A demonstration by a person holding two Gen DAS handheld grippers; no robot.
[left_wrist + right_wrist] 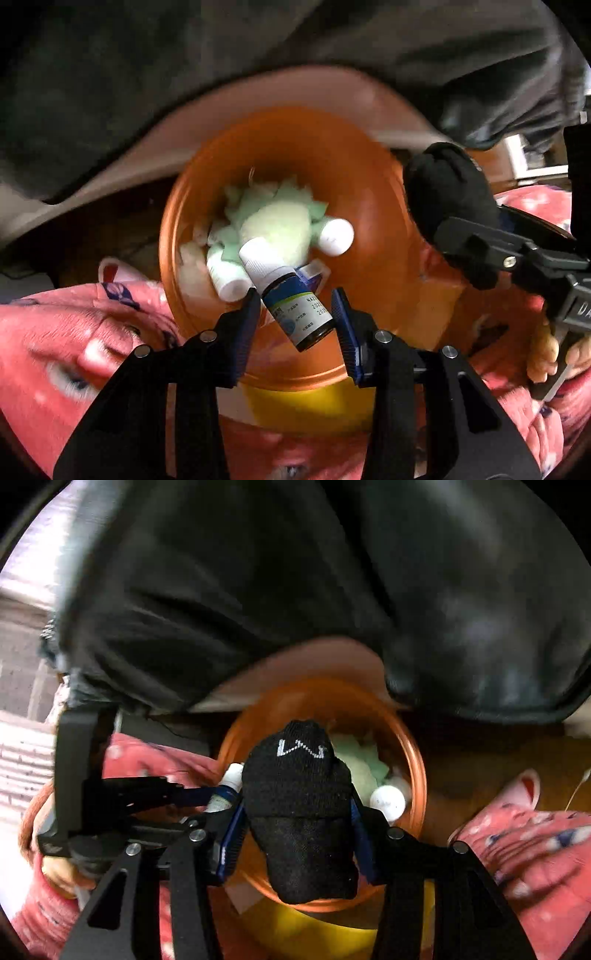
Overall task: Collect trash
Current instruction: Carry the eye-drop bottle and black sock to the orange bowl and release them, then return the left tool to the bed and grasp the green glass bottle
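While an orange bin [192, 229] fills the middle of the left wrist view, a small dark dropper bottle [291, 299] with a white cap and blue label is seen between the fingers of the left gripper [295, 317], tilted with its cap toward 11 o'clock over the bin's mouth. The jaws are spread, and a gap is seen at the bottle's right side; whether the left pad touches it cannot be told. Inside the bin, white bottles [336, 236] and green and pale crumpled paper [273, 221] are piled. At 3 o'clock, a black sock [443, 199] is clamped by the right gripper [297, 834], held above the bin rim. Pink patterned bedding [55, 332] is spread around the bin.
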